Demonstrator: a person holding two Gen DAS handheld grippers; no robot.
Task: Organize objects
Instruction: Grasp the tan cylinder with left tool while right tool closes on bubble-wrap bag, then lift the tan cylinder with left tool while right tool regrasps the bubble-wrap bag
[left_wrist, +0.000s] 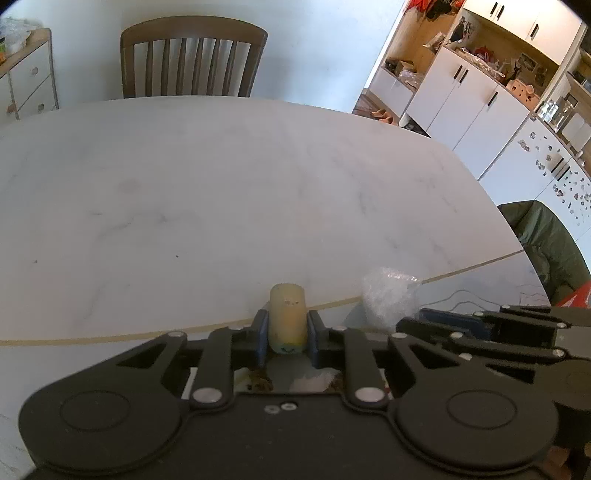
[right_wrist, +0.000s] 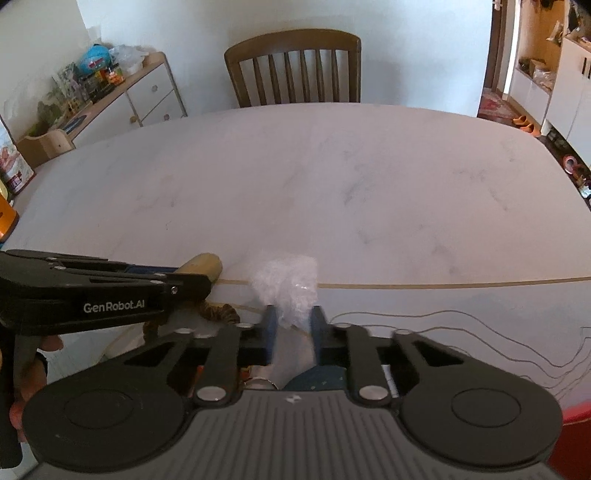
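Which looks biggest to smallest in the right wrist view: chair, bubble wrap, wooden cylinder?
1. Chair, though it is farthest away.
2. Bubble wrap, held in the right claw, near the lens.
3. Wooden cylinder, mostly hidden by the left claw, so its rank is unsure.

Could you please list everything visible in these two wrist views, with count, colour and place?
pale yellow cylindrical plastic tube: one, cream-yellow, held between the left gripper's fingers.
crumpled clear plastic wrap: one, translucent white, held between the right gripper's fingers.
white marble oval table: one, white with grey veins, ahead of both grippers.
brown wooden slat-back chair: one, brown, at the table's far side.
white drawer cabinet with wooden top: one, far left, cluttered top.
white cupboard units: several, right wall.
hand: one, holding the left gripper.
left gripper: black, blue fingers, shut.
right gripper: black, blue fingers, shut.
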